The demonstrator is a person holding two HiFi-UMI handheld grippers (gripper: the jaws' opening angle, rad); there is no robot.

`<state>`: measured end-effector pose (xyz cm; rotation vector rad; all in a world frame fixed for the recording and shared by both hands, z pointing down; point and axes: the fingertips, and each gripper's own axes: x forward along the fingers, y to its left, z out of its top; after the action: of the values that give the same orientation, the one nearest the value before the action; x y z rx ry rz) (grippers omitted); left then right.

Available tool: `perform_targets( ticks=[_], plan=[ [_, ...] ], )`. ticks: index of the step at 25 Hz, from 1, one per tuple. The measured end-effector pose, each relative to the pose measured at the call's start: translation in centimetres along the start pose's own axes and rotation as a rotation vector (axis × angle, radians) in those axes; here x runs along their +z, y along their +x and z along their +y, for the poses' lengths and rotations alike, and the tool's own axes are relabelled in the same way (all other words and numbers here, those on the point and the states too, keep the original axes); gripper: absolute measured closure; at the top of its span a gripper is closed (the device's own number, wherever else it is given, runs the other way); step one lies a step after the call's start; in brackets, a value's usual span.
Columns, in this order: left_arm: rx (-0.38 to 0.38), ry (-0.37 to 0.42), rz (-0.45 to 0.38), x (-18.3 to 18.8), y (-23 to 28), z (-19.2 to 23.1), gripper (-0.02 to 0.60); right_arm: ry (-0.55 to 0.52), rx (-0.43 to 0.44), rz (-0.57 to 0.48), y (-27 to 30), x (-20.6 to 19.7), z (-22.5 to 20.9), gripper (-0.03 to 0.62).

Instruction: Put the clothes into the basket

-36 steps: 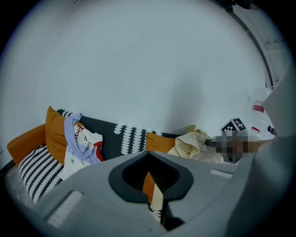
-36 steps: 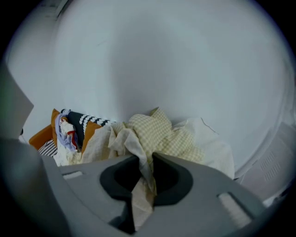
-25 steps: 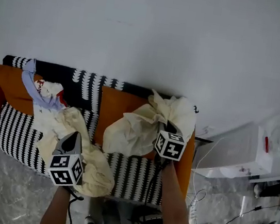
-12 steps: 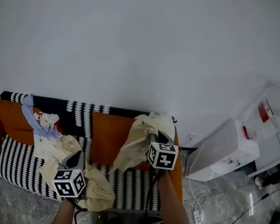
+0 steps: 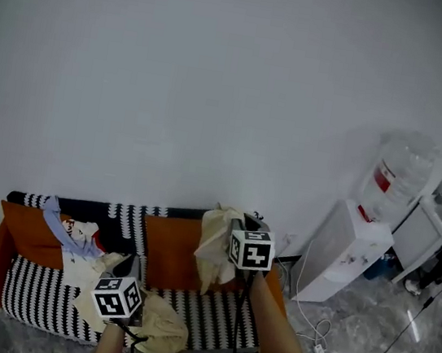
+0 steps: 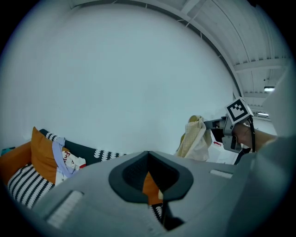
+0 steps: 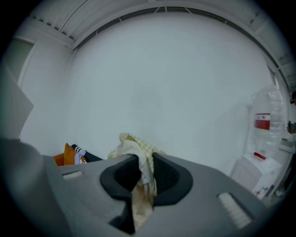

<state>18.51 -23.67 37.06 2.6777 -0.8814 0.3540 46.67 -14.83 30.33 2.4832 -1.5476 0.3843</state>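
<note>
Head view: right gripper (image 5: 234, 225), clenched on cream garment (image 5: 209, 256) hanging beneath it, has risen off sofa (image 5: 38, 300); left gripper (image 5: 132, 267) closed. We seek the unseen basket next.

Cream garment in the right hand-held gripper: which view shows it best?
Head view: cream garment hangs whole from the right hand-held gripper. Left gripper view shows it small, dangling; right gripper view, only folds between jaws.

A sofa (image 5: 38, 300) stands against the wall (image 5: 217, 89), with a water dispenser (image 5: 350, 248) on the floor (image 5: 393, 345) just off its right end. A pile of clothes (image 5: 79, 245) lies on the sofa's left half, against the left cushion (image 5: 27, 233), with another cushion (image 5: 168, 254) to its right. One garment (image 5: 212, 248) hangs from the right tool (image 7: 142, 173) above the sofa's right end, and a second garment (image 5: 159, 328), caught in the left tool (image 6: 149, 173), lies over the sofa's front edge.
</note>
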Motion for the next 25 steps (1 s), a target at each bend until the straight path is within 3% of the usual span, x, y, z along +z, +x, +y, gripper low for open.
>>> perform_targets(
  ticks=[15, 18, 25],
  plan=[
    [-0.055, 0.042, -0.115, 4.9, -5.7, -1.7, 0.575, -0.016, -0.037, -0.094, -8.3, 6.8, 1.7, 0.533],
    [-0.058, 0.025, -0.127, 5.2, -7.2, -1.4, 0.575, -0.021, -0.032, -0.109, -10.6, 7.4, 2.4, 0.533],
    [-0.092, 0.064, -0.145, 5.5, -10.9, -3.7, 0.575, -0.022, -0.046, -0.139, -16.8, 7.7, 2.0, 0.533]
  ],
)
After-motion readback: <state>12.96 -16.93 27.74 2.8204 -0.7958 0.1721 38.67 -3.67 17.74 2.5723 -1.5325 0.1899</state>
